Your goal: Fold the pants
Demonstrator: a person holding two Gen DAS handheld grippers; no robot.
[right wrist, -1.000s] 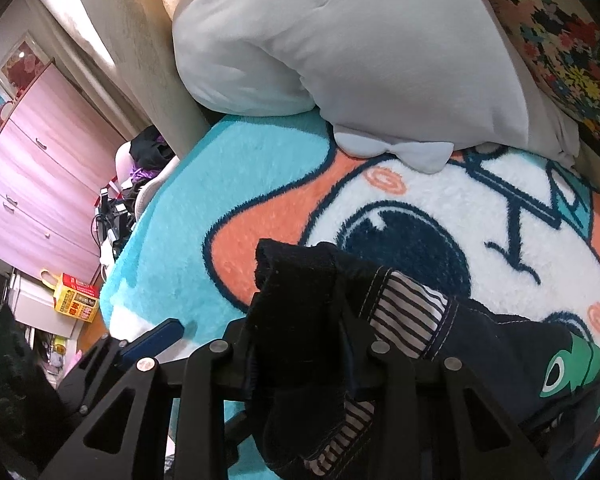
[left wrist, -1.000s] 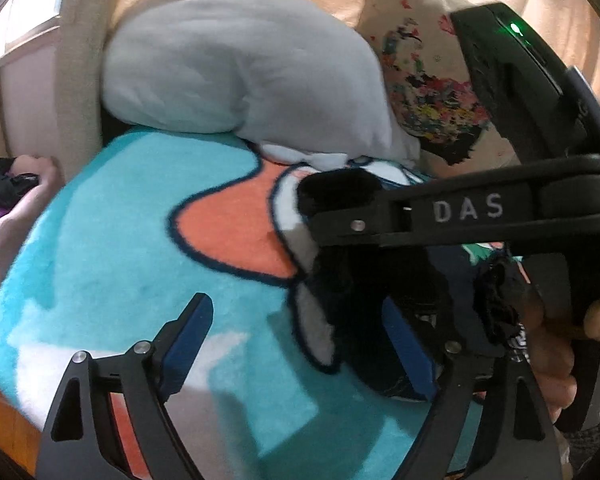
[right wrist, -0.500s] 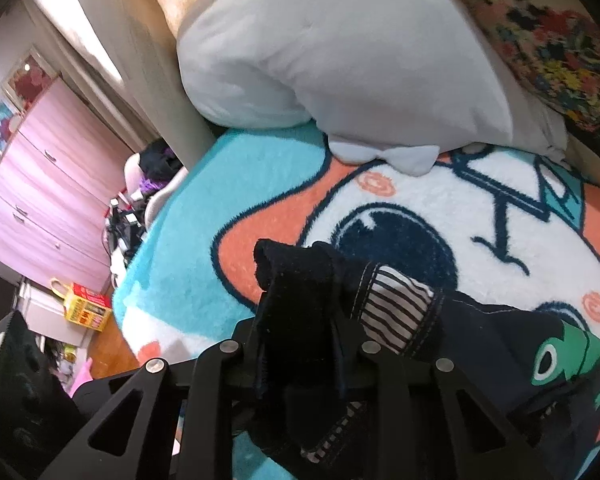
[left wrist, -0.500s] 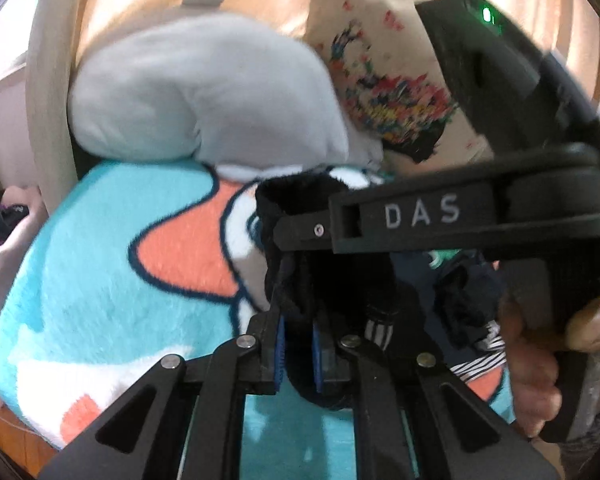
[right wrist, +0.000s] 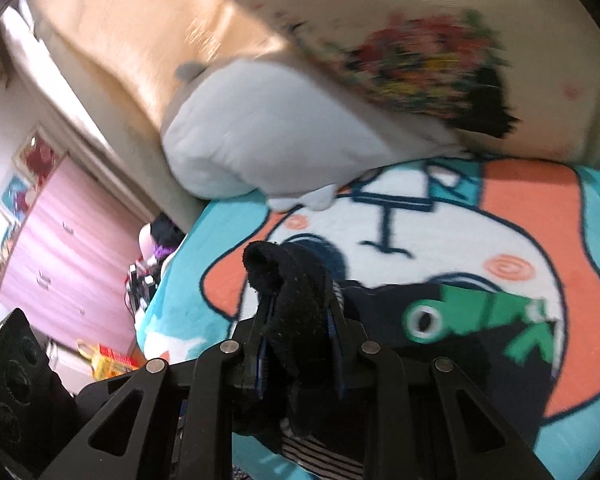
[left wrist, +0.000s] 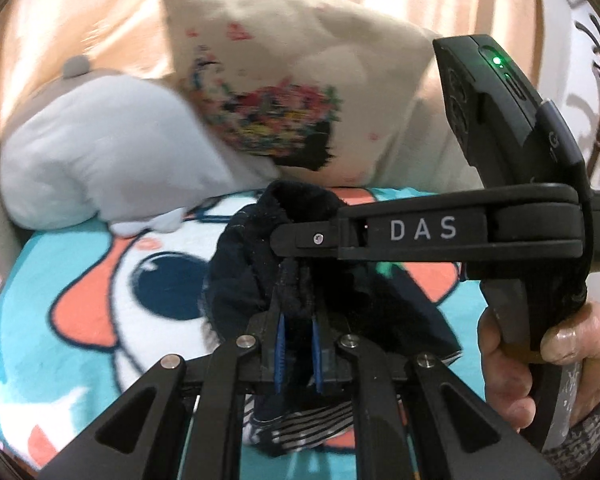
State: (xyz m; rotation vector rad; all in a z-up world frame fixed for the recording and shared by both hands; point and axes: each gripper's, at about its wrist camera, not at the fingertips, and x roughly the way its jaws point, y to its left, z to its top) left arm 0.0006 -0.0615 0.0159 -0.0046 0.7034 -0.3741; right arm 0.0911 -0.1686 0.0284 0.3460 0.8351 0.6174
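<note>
Both the left gripper [left wrist: 298, 336] and right gripper [right wrist: 300, 344] pinched the bunched pants [right wrist: 440, 344] near the blanket's [right wrist: 532, 240] middle; folding looked barely begun.

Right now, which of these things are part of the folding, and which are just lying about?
In use: dark navy pants, left gripper, right gripper.

Lying about: grey plush pillow, floral cream cushion, cartoon fleece blanket, pink dresser.

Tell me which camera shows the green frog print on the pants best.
Right wrist view: the frog print on the dark pants lies open there, eye and all. The left wrist view shows only a green sliver behind the right tongs.
</note>
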